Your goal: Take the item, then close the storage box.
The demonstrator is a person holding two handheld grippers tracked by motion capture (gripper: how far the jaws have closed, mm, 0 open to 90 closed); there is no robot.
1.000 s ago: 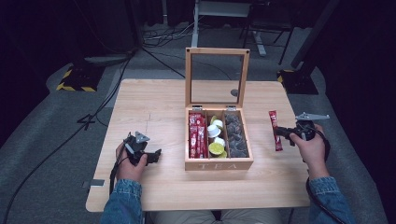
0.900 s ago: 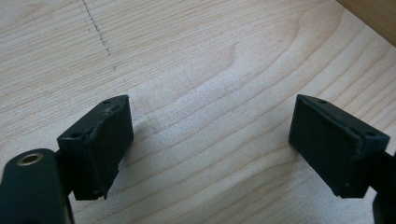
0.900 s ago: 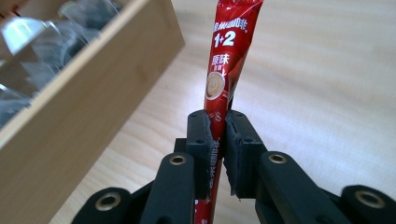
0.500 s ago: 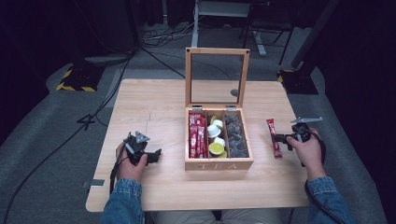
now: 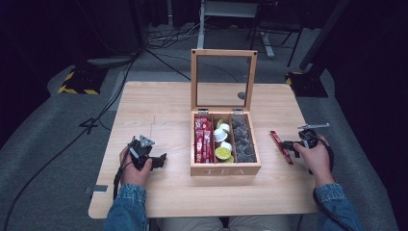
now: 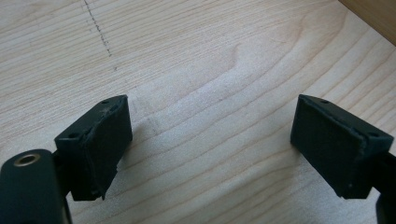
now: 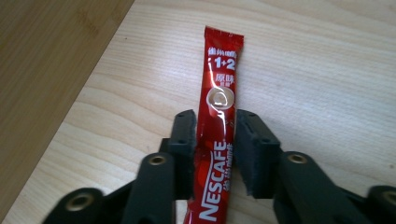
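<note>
Release stage of a sachet transfer. Right gripper (image 7: 215, 140) straddles 1 red coffee sachet (image 7: 218, 121) lying flat on the table (image 7: 327, 70); its jaws have just been opening, and in the right gripper view a thin gap shows at the right pad, so the pinch looks let go. Long axis of the sachet runs straight ahead between the jaws, so a clear retreat would be upward or backward. Glossy foil film, slim rectangle; pale grained wood. Tea box (image 5: 225, 166) lies to this gripper's left. Left gripper (image 6: 210, 144) rests idle, jaws spread, holding nothing.
</note>
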